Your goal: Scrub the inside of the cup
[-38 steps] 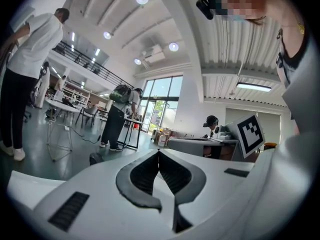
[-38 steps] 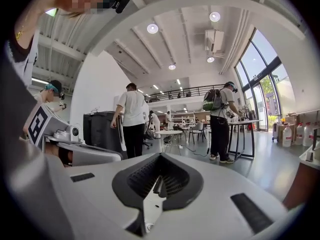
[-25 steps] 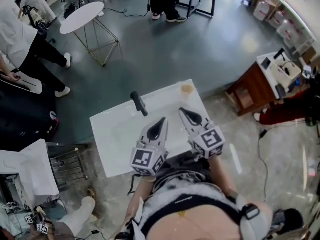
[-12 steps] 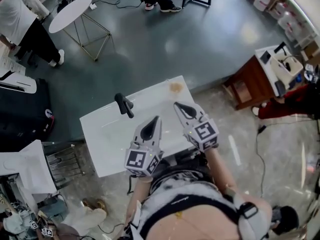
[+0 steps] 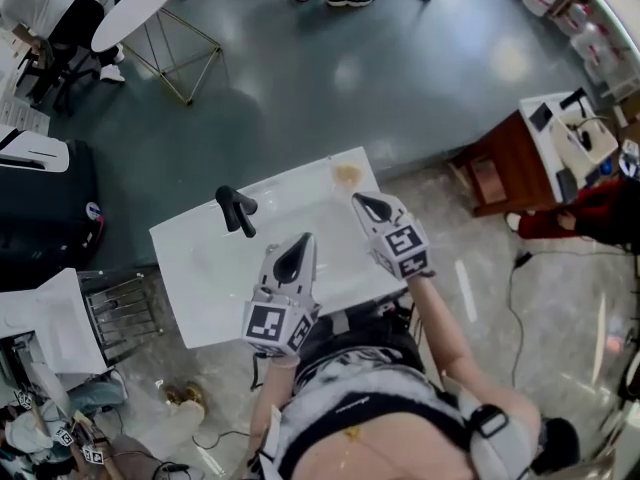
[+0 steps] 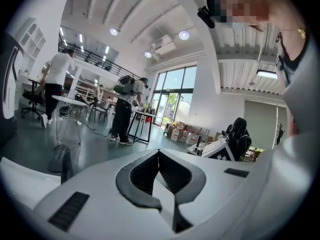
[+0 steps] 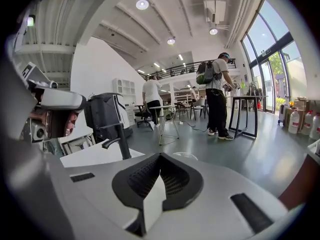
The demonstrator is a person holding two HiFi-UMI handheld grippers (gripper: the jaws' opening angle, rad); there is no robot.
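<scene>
A clear cup (image 5: 347,175) with a brownish inside stands at the far right corner of the white table (image 5: 200,258); in the right gripper view only its rim (image 7: 186,155) shows above the jaws. My right gripper (image 5: 358,200) is shut and empty, with its tip just short of the cup (image 7: 160,156). Over the table's middle, my left gripper (image 5: 305,237) is also shut and holds nothing (image 6: 158,154). A black upright piece shaped like a tap (image 5: 236,211) stands on the table's far left side.
People stand by a round white side table (image 5: 135,13) at the far left. A black case (image 5: 45,218) and a wire rack (image 5: 122,316) flank the table's left. A brown cabinet (image 5: 497,173) stands to the right, with cables on the floor near it.
Both grippers have sunk toward the table. The right one has moved forward, closer to the cup. The head view has shifted, so the table sits further left in it.
</scene>
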